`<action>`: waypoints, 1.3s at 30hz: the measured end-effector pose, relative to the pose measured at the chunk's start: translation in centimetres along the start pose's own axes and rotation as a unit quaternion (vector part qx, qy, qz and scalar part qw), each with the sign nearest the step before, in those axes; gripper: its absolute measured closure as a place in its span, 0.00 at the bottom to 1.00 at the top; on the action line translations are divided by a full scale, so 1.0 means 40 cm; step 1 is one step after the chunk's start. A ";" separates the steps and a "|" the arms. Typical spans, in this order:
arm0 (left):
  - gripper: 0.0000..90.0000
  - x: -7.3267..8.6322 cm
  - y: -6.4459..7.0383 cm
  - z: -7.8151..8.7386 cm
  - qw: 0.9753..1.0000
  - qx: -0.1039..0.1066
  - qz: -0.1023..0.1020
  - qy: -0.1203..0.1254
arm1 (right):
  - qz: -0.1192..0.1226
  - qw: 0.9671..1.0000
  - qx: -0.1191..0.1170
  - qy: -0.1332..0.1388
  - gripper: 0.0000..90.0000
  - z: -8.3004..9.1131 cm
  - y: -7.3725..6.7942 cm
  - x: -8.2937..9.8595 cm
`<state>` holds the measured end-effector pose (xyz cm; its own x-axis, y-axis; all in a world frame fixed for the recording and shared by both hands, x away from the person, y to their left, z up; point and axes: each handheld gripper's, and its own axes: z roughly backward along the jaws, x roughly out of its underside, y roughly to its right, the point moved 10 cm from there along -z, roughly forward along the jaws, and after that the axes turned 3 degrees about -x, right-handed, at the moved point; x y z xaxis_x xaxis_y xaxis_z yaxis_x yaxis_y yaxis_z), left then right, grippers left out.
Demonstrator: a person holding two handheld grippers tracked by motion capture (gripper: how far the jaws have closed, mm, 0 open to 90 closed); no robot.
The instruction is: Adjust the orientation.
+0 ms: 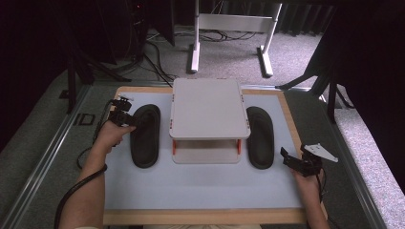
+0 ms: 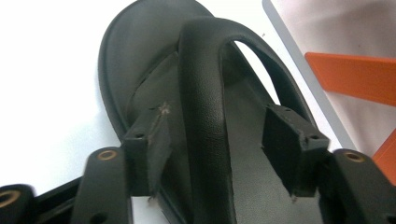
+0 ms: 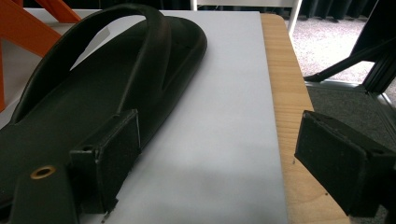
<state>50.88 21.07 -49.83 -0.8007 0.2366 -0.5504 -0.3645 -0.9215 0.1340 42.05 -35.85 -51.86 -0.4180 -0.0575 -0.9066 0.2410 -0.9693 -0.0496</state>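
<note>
Two black sandals lie on the pale mat, one on each side of a white stand. My left gripper [image 1: 134, 120] is at the toe half of the left sandal [image 1: 145, 138]. In the left gripper view this gripper [image 2: 222, 140] is open, its jaws straddling the sandal's raised strap [image 2: 203, 93], with gaps on both sides. My right gripper [image 1: 286, 159] hovers just right of the right sandal [image 1: 260, 136], near its heel. In the right gripper view that gripper [image 3: 224, 161] is open with bare mat between its pads [image 3: 114, 149], and the sandal [image 3: 84, 98] lies to their left.
A white two-level stand [image 1: 208, 107] with orange posts [image 2: 355, 77] fills the middle of the mat between the sandals. The mat [image 1: 200, 183] rests on a wooden board [image 3: 280, 84] with a metal frame around it. Table legs and cables stand on the floor beyond.
</note>
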 end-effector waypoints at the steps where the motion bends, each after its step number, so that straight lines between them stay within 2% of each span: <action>1: 0.46 0.001 -0.004 -0.005 1.000 -0.003 0.003 -0.004 | 0.001 1.000 0.001 0.000 0.15 0.000 0.000 0.000; 3: 0.48 0.002 -0.007 -0.014 1.000 -0.001 0.006 -0.006 | 0.003 1.000 0.002 -0.002 0.15 0.000 0.000 0.001; 6: 0.56 0.000 -0.002 -0.022 1.000 0.009 0.006 -0.004 | 0.003 1.000 0.003 -0.002 0.15 0.000 0.000 0.001; 9: 0.61 -0.001 -0.001 -0.028 1.000 0.008 0.005 -0.004 | 0.003 1.000 0.003 -0.002 0.15 -0.001 0.001 0.001; 11: 0.68 -0.001 -0.007 -0.028 1.000 -0.005 0.006 0.001 | 0.003 1.000 0.004 -0.002 0.15 -0.001 0.000 0.001; 13: 0.73 -0.001 -0.008 -0.029 1.000 0.000 0.023 0.005 | 0.004 1.000 0.005 -0.003 0.15 -0.001 0.000 0.001; 15: 0.74 0.000 -0.009 -0.029 0.999 -0.002 0.031 0.004 | 0.004 1.000 0.004 -0.003 0.15 -0.002 0.000 0.001; 20: 0.77 -0.004 -0.006 -0.021 0.999 -0.018 0.041 0.004 | 0.004 1.000 0.004 -0.003 0.15 -0.001 0.000 0.001; 23: 0.78 -0.013 0.003 -0.004 0.999 -0.016 0.039 0.008 | 0.003 1.000 0.004 -0.004 0.15 -0.002 0.000 0.002; 27: 0.78 -0.025 0.012 0.029 0.999 -0.025 0.033 0.006 | 0.003 1.000 0.004 -0.004 0.15 -0.002 0.000 0.002; 30: 0.79 -0.031 0.023 0.056 0.999 -0.021 0.025 0.004 | 0.003 1.000 0.003 -0.004 0.15 -0.002 0.000 0.002; 35: 0.79 -0.050 0.036 0.106 0.999 -0.024 0.025 0.015 | 0.004 1.000 0.002 -0.004 0.15 -0.002 -0.002 0.002; 36: 0.79 -0.061 0.041 0.128 0.999 -0.027 0.028 0.024 | 0.004 1.000 0.003 -0.004 0.15 -0.002 -0.001 0.002; 39: 0.79 -0.073 0.048 0.149 0.999 -0.022 0.030 0.030 | 0.006 1.000 0.004 -0.005 0.15 -0.002 -0.001 0.002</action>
<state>49.70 20.45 -43.05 -0.7902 0.1634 -0.5906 -0.2943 -0.9466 0.1318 42.08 -35.79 -51.97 -0.4235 -0.0705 -0.9031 0.2393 -0.9703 -0.0364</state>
